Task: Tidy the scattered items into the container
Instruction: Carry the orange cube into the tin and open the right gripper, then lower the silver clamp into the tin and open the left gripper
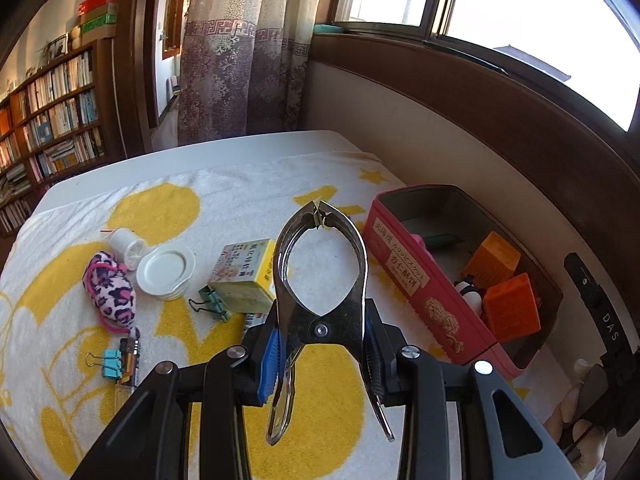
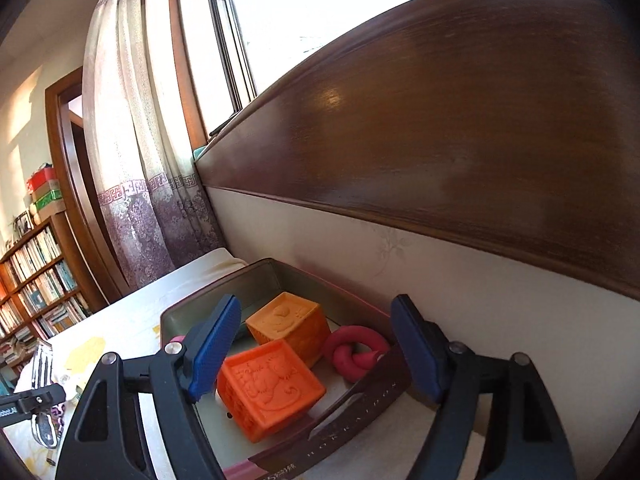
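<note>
Left wrist: left gripper [image 1: 322, 356] clamps metal clip [image 1: 322, 280], centre frame.
Right wrist: right gripper [image 2: 316, 350] wide, empty, over tin [image 2: 412, 292].
Tin: right of frame, holds orange blocks [image 1: 510, 312].
Tip: carry clip above rim, then release.

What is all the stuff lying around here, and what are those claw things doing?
metal clamp: one, silver, gripped in the left claw above the towel
tin box: one, pink, at the wall side
embossed cubes: two, orange, inside the tin
knotted ring: one, dark pink, inside the tin
small carton: one, yellow-green, mid-towel
binder clips: two, teal, beside and left of the carton
round lid: one, white, left of the carton
plush toy: one, pink leopard print, far left
towel: one, white and yellow, over the table
left claw: shut on the clamp
right claw: open over the tin, empty
</note>
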`<action>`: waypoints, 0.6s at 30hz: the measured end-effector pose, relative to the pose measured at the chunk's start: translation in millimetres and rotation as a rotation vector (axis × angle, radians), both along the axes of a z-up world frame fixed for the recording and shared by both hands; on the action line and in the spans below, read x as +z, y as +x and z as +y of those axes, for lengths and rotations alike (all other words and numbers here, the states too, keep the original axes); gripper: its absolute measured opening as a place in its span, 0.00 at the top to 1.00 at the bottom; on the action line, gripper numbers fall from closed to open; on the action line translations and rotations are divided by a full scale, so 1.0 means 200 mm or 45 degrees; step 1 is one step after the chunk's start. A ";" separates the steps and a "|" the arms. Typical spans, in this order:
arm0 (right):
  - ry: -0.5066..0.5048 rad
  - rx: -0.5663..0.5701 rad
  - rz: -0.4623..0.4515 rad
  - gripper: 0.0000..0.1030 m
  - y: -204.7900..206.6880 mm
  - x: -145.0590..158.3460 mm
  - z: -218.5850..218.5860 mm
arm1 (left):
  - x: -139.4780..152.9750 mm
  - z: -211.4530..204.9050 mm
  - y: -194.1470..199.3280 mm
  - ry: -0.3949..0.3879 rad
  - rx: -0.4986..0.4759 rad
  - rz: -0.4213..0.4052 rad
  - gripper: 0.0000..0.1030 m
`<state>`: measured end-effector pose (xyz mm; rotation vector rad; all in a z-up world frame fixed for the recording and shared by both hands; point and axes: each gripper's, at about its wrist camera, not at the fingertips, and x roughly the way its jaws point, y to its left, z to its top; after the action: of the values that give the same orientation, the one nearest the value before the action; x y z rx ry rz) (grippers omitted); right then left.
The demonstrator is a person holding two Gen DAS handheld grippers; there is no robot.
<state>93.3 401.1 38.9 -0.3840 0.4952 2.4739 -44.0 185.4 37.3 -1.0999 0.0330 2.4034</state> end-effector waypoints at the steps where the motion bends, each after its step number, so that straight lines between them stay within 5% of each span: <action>1: -0.015 0.000 0.011 0.22 0.00 0.00 0.01 | 0.00 0.04 -0.01 0.001 -0.020 -0.001 0.63; 14: -0.038 -0.005 0.051 0.21 0.02 0.00 0.03 | 0.04 0.61 -0.11 0.018 -0.262 -0.016 0.63; 18: -0.018 0.002 0.050 0.21 0.02 0.00 0.01 | 0.04 0.70 -0.16 0.055 -0.284 -0.033 0.53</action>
<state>97.5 404.0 38.7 -0.3421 0.5286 2.4844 -76.7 326.4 46.2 -1.0487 0.0903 2.1818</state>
